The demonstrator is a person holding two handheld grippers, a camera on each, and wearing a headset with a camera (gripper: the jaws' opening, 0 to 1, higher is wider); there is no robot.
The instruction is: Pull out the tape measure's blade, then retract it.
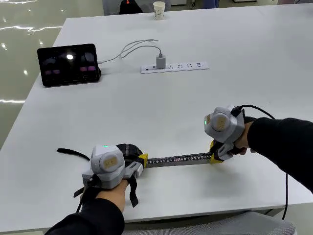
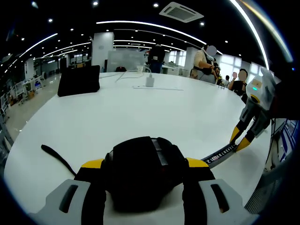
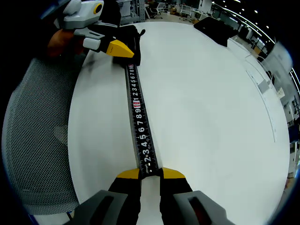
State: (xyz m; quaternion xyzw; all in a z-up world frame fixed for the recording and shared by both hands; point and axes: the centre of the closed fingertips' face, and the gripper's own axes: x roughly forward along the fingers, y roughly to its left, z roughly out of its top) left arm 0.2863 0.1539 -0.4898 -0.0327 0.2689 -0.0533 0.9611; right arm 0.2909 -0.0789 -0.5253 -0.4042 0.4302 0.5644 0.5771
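White desk (image 1: 205,98) seen from the head view. The one container, a paper cup (image 1: 159,10), stands upright at 12 o'clock by the far edge; its contents cannot be made out. A power strip (image 1: 183,66) with a charger (image 1: 161,61) plugged into it lies nearer, also toward 12 o'clock, and a dark tablet (image 1: 68,64) is propped at 10 o'clock. The tape measure (image 1: 128,151), a black body, sits on the desk at 7 o'clock near the front edge, with a black strap (image 1: 73,153) trailing from it toward 9 o'clock. The left gripper (image 1: 137,164) reaches in from 6 o'clock, its yellow-tipped fingers (image 2: 197,162) closed on either side of the tape measure. The blade (image 3: 139,126) is drawn out flat along the desk toward 3 o'clock, numbers facing up. The right gripper (image 3: 151,174) enters from 3 o'clock, tilted down to the desk, its fingers pinched together on the blade's free end. Each gripper is held in a hand with a black sleeve; the left hand (image 1: 115,193) is low by the front edge, and the right hand (image 1: 243,139) sits well apart from it at 4 o'clock.
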